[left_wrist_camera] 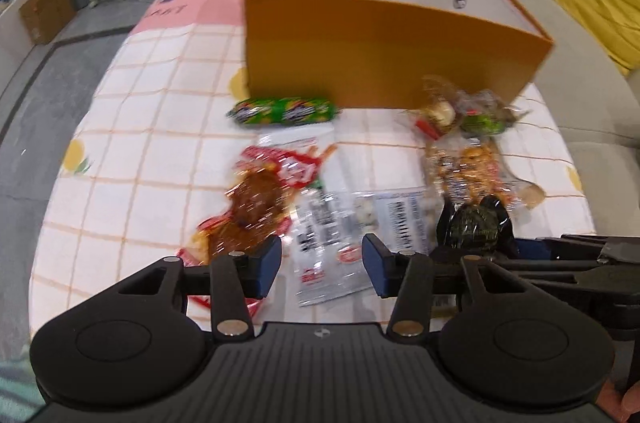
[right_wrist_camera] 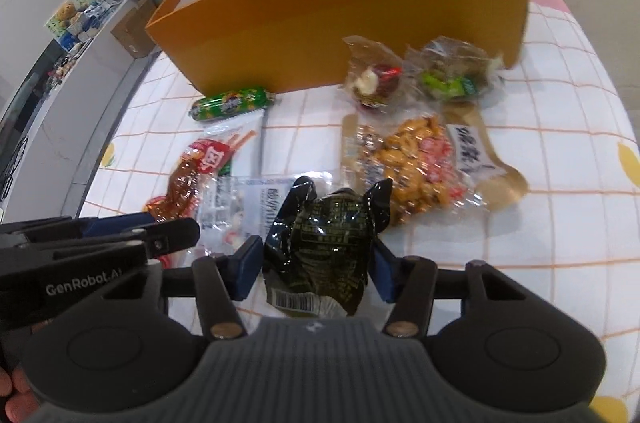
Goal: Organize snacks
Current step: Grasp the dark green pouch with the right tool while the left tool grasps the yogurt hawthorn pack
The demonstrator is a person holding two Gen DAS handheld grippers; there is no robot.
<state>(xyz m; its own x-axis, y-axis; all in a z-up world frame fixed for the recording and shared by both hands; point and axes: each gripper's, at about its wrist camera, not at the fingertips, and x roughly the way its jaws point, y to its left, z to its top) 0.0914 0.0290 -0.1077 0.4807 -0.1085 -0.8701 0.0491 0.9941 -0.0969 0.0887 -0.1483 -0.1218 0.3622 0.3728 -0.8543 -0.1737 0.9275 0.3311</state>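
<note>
Your right gripper [right_wrist_camera: 316,259] holds the crinkled black foil snack packet [right_wrist_camera: 324,243] between its blue fingers [right_wrist_camera: 246,263], pinching it at both sides, I judge so that you can carry it to the large open orange cardboard box [right_wrist_camera: 340,23] standing behind the snacks on the bench [right_wrist_camera: 560,143] with the checked cloth. Your left gripper [left_wrist_camera: 322,263] has its fingers spread and holding nothing, above the clear plastic packet with white sweets [left_wrist_camera: 340,235], probably the next one to take. The floor of the box is hidden by its near wall, so you cannot tell what already lies inside, and blur makes the labels hard to read.
</note>
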